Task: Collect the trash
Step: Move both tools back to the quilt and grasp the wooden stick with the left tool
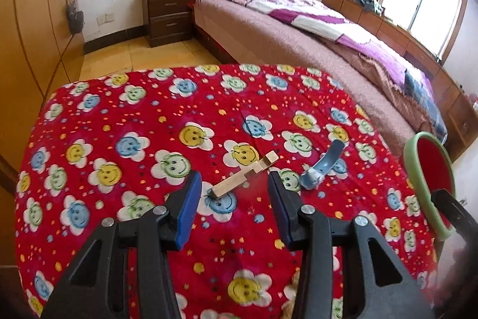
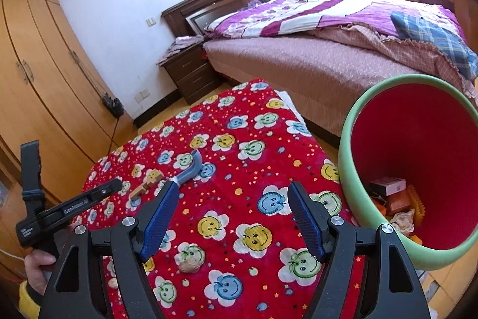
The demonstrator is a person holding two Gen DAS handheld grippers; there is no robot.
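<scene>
Two hand-held grippers released | red smiley-flower tablecloth | bedroom, bed

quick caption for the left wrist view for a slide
Open left gripper hovers over a pale wooden notched stick on the red smiley-flower cloth, a grey curved plastic piece beside it.

Bright daylight pours in through the window at the far right, blown out to white glare. Both pictures are sharp at centre, colours vivid, shadows soft. Fisheye bending curves the wardrobe and darkens the corners.
</scene>
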